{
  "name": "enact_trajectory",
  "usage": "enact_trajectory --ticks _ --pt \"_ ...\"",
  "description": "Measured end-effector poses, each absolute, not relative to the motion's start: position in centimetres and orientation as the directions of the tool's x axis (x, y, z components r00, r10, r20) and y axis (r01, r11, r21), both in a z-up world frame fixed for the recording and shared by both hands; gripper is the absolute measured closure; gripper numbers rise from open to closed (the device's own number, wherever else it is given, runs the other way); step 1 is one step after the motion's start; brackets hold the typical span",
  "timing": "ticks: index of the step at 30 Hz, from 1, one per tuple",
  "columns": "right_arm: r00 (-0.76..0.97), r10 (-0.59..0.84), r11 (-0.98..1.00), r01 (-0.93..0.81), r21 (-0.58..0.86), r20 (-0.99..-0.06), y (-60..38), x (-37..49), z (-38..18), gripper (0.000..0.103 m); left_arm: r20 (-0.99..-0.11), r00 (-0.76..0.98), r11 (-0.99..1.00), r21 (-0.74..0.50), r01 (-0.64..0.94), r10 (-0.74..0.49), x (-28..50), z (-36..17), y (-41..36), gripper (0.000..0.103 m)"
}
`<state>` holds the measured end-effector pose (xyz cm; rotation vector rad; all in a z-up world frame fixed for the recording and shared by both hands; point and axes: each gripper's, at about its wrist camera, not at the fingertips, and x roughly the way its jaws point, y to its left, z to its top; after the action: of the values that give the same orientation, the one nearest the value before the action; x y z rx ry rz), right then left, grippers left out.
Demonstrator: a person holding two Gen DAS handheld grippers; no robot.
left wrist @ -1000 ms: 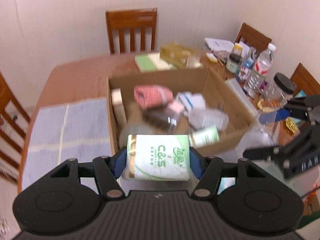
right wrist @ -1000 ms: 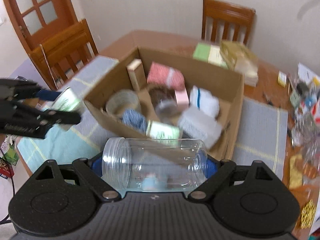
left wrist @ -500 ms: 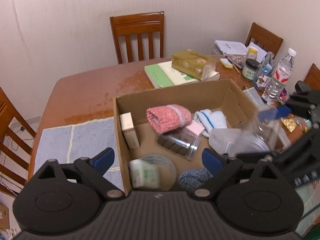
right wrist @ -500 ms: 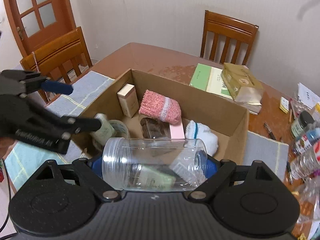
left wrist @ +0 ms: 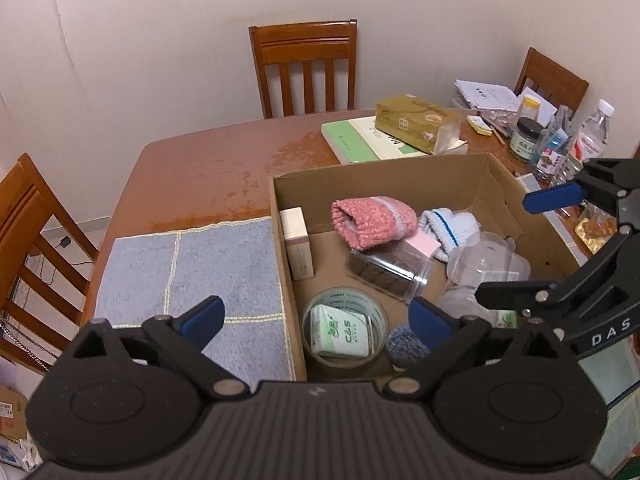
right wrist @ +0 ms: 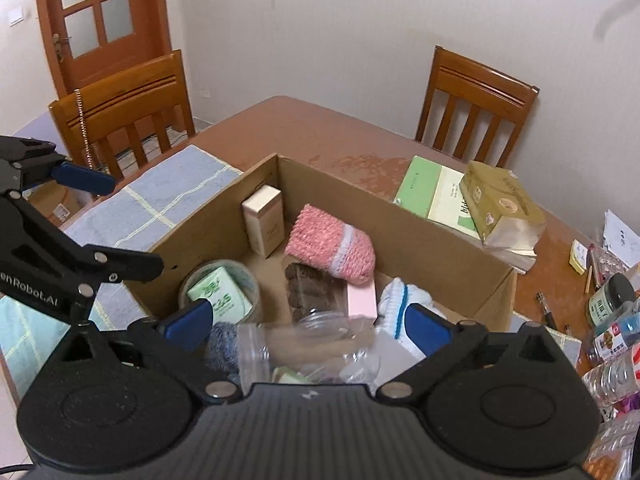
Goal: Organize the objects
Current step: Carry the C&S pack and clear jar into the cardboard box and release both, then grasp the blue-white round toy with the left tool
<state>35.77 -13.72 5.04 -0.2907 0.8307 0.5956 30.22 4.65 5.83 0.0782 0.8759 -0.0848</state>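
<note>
An open cardboard box holds a pink sock, a white sock, a cream carton and a tape roll. A green tissue pack lies inside the roll. My left gripper hangs over the box's near left corner, its jaws opening with nothing between them. My right gripper is over the box's right side, jaws opening. A clear plastic jar lies blurred between its fingers, free of the pads.
A blue placemat lies left of the box. Behind the box are a green book and a gold tissue pack. Bottles and jars crowd the table's right end. Wooden chairs ring the table, with a door beyond.
My left gripper let go of the tissue pack, which dropped into the tape roll. My right gripper has just released the clear jar over the box. Both hands moved across over the box.
</note>
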Motion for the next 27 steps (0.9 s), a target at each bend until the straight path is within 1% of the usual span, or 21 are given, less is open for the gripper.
enact_trajectory --ticks 9,13,21,27 --pt "0.531 0.391 0.804 -0.594 -0.002 -0.752 -15.4 33.0 4.9 0.000 -0.764 0.642 0.993 0.013 0.113 -0.063 27.7 5.3 3.6 0.004" --pt "0.533 0.383 0.813 -0.582 0.001 -0.754 -16.4 31.7 4.5 0.000 -0.759 0.647 0.991 0.024 0.131 -0.067 26.4 4.6 2.5 0.004" --pt "0.534 0.359 0.839 -0.544 0.013 -0.766 -18.9 29.0 2.9 0.000 -0.744 0.658 0.982 0.012 0.188 -0.117 23.3 2.4 -0.3 0.003" --pt "0.547 0.326 0.867 -0.499 0.013 -0.771 -20.8 27.1 1.4 0.000 -0.749 0.652 0.985 -0.010 0.172 -0.121 21.6 0.5 -2.4 0.003"
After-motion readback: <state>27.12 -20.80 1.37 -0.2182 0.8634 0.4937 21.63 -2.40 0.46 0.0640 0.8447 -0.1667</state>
